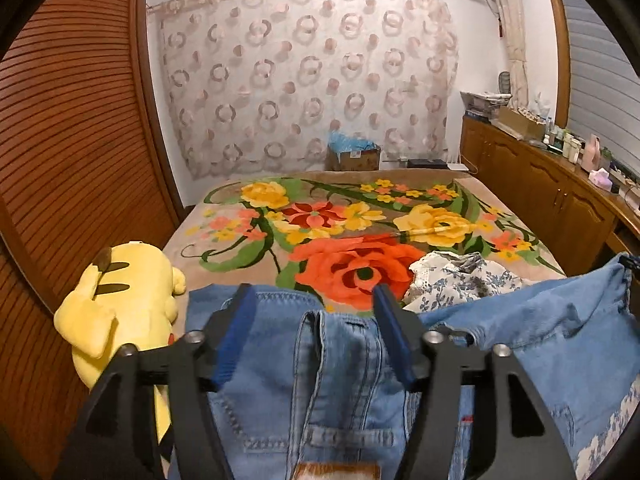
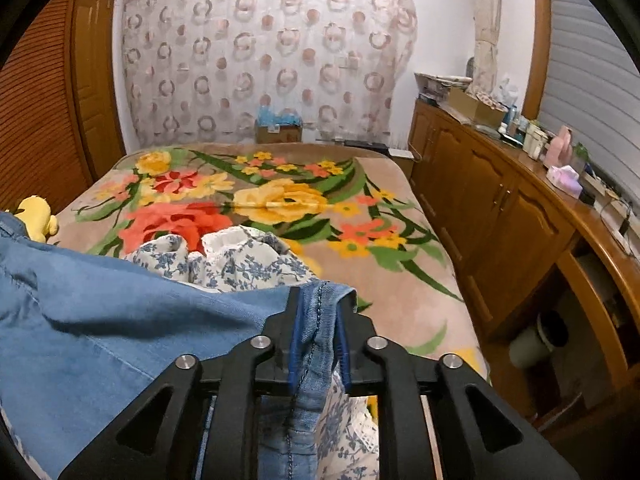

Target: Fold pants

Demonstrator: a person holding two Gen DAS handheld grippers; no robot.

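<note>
At the far left stands a slatted wooden door (image 1: 60,152). On the bed's left edge, just beside the jeans, lies a yellow plush (image 1: 120,304). The jeans (image 1: 280,360) are spread across the near end of the bed, over a blanket (image 1: 360,216) printed with large flowers.

The left gripper (image 1: 312,300) hangs over the waistband end of the jeans with its jaws spread wide. The denim lies between and below the blue pads (image 1: 394,332), but neither pad presses on it.

Further right, a white garment with blue flowers (image 1: 456,280) lies crumpled on the blanket, touching the far edge of the jeans. In the right wrist view the same floral garment also shows under the gripper.

The right gripper (image 2: 320,300) has its jaws set narrowly, with a folded edge of denim (image 2: 316,316) running up between the pads. The pads stand close on either side of the fabric; whether they still pinch it I cannot tell.

At the far right a wooden cabinet (image 2: 500,208) runs along the bed, its top crowded with bottles and boxes. A patterned curtain (image 2: 260,52) covers the back wall, with a cardboard box (image 2: 278,132) on the floor below it.
</note>
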